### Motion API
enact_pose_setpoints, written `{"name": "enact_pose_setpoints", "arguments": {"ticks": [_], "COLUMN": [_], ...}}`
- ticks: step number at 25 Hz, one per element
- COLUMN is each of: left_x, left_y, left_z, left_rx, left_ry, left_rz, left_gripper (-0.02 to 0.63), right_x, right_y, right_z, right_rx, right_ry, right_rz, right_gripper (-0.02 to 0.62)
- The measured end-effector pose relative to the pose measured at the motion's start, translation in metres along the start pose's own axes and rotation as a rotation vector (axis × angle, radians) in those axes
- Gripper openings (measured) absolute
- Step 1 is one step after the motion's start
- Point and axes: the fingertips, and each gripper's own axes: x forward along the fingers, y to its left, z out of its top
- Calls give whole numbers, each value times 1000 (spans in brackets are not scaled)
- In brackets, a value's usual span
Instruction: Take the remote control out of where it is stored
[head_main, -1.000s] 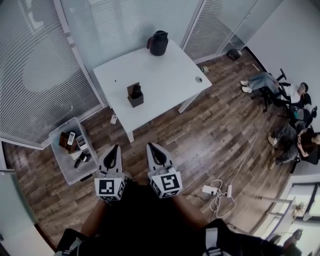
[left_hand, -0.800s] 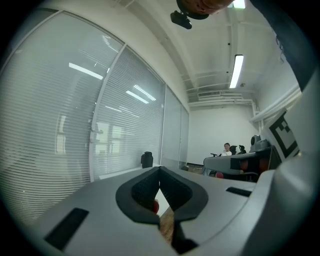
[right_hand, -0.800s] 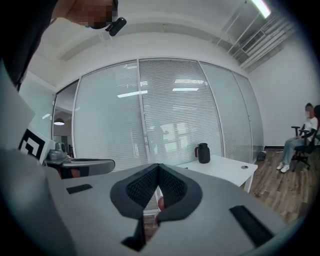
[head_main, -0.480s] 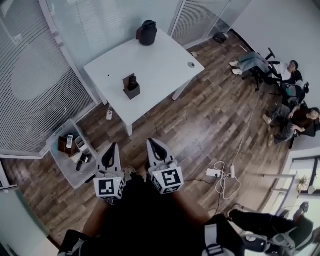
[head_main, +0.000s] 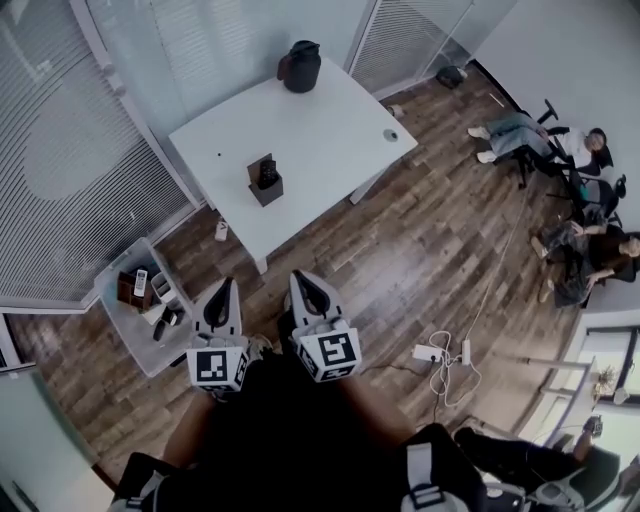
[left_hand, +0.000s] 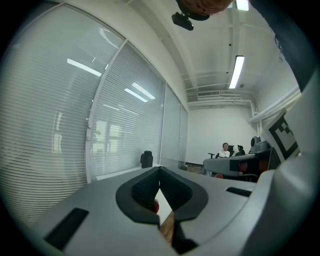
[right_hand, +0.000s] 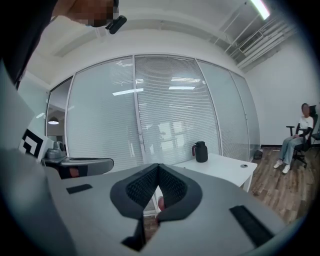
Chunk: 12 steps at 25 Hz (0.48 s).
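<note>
1. Head view: the remote control (head_main: 268, 173) is standing upright in one brown holder (head_main: 266, 192) near the middle of the white tabletop (head_main: 325, 125), a little toward its near-left edge.
   - The left gripper (head_main: 230, 285) and the right gripper (head_main: 297, 278) are hanging side by side over the wooden floor (head_main: 400, 260). Both are pointing at the table, with the remote well apart from them and straight ahead.
   - One black jug (head_main: 301, 66) is sitting at the far corner, and one small round thing (head_main: 391, 135) is lying near the right corner.
   - One clear bin (head_main: 128, 335) is resting on the floor just left of the left gripper, holding oddments too small to name.
   - One white power strip (head_main: 425, 352) is lying to the right.
   - At least two people (head_main: 545, 135) are sitting on chairs by the right wall.
   - Each gripper's cube is showing a black-and-white square marker. No lettering is big enough to read.

2. Left gripper view: the jaws are meeting at their tips (left_hand: 160, 170) and gripping nothing. The jug (left_hand: 146, 159) is showing beyond them. I cannot pick out the remote here.

3. Right gripper view: its jaws are pressed together at the tips (right_hand: 158, 166), also gripping nothing. The one jug (right_hand: 201, 151) is standing on the tabletop (right_hand: 222, 167) ahead and to the right, and one seated person (right_hand: 296, 140) is showing at the far right. The remote is not showing clearly here either.
</note>
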Motion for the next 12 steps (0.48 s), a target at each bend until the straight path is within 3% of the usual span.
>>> {"name": "enact_pose_setpoints", "arguments": {"ticks": [12], "left_x": [98], "left_y": [3], "left_z": [24], "left_rx": [13], "left_ry": [26], "left_rz": [37], "left_gripper": [6], "right_x": [75], "right_y": [-64], "right_z": [32], "right_rx": [16], "right_ry": [-26], "right_rz": [60], "right_gripper": [2]}}
